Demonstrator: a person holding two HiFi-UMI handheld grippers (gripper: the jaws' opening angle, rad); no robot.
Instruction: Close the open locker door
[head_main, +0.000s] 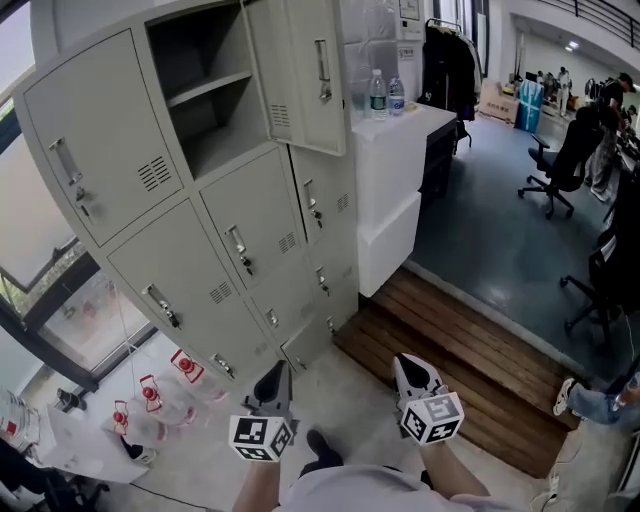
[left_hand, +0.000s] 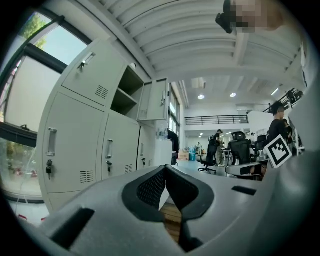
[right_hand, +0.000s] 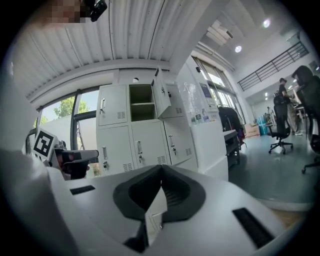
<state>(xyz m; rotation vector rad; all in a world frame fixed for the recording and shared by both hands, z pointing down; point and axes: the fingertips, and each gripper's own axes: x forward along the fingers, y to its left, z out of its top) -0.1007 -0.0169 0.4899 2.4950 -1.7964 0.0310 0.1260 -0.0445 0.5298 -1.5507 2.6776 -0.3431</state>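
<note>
Pale-grey metal locker bank (head_main: 130, 160) across the left of the head view, three columns wide. Brown wooden plank step (head_main: 470, 350) on the floor at its right foot. White boxy tabletop (head_main: 400, 135) just right of the lockers. Open grey locker door (head_main: 300, 70) on the top-row middle compartment, swung out towards the tabletop, handle facing outward; dark shelf visible inside. All other doors flush. Left hand-held gripper (head_main: 272, 382) and right hand-held gripper (head_main: 412, 372) low in the head view, side by side, well apart from the door. Both closed tip to tip, nothing between the jaws. Two clear plastic water bottles (head_main: 377, 95) upright on the tabletop.
</note>
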